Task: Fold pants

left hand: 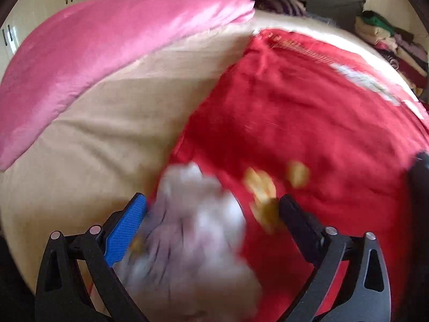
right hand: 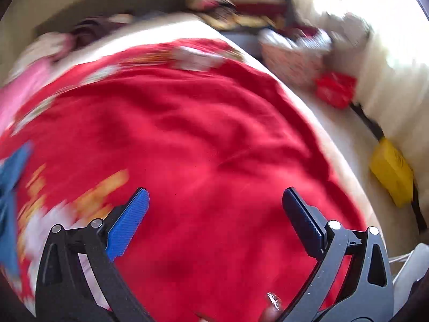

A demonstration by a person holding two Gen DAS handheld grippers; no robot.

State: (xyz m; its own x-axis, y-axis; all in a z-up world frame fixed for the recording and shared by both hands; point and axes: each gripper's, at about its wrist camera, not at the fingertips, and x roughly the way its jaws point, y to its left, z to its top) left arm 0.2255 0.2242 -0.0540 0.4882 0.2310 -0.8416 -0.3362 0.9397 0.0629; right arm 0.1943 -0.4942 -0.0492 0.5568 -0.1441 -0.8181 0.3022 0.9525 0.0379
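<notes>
Overhead, two wrist cameras look down on a bed with a cream sheet [left hand: 88, 123] where a large red garment, the pants [left hand: 308, 123], lies spread out. Both views are blurred by motion. Seen from the left wrist, the left gripper [left hand: 213, 201] has its two fingers spread wide, released, with nothing pinched between them. Below and between those fingers sits a bunched, whitish-grey patch of fabric [left hand: 193, 230], too blurred to identify, and just beside it are yellow-orange markings [left hand: 262, 190] on the red cloth. A long pink pillow [left hand: 107, 43] lies across the sheet to the upper left, apart from the pants. A stack of folded clothes [left hand: 396, 45] shows at the far right edge. Seen from the right wrist, the right gripper [right hand: 214, 204] is likewise released, fingers wide apart, hovering over the pants [right hand: 201, 123], which fill most of that view. A fingertip with a glittery nail [right hand: 273, 302] shows at the bottom edge. Beyond the bed on the right side are a yellow object [right hand: 391, 171] and a small red object [right hand: 335, 88], both too blurred to name.
</notes>
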